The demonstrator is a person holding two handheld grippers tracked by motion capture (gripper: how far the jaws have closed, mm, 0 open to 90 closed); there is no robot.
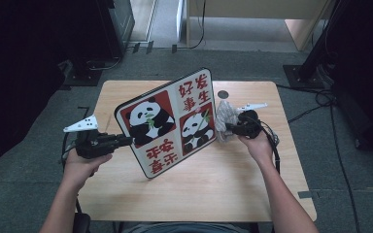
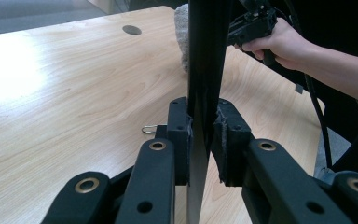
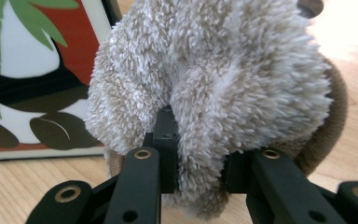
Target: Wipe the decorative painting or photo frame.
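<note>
Upright on one lower corner, the flat square panda-print board with red panels and a black rim (image 1: 171, 122) stands tilted above the pale wooden table (image 1: 126, 92), its face toward the person. The left gripper (image 1: 128, 141) clamps its left edge. The right gripper (image 1: 228, 127), pinching a fluffy beige cloth (image 1: 225, 116), sits at the board's right edge.

We take this for a lab or office workroom: a bare wooden table (image 1: 252, 194) stands on grey carpet (image 1: 39, 160), with cables (image 1: 320, 104) trailing across the floor, dark equipment stands (image 1: 306, 73) at the sides and plain wooden furniture (image 1: 252, 14) behind.
</note>
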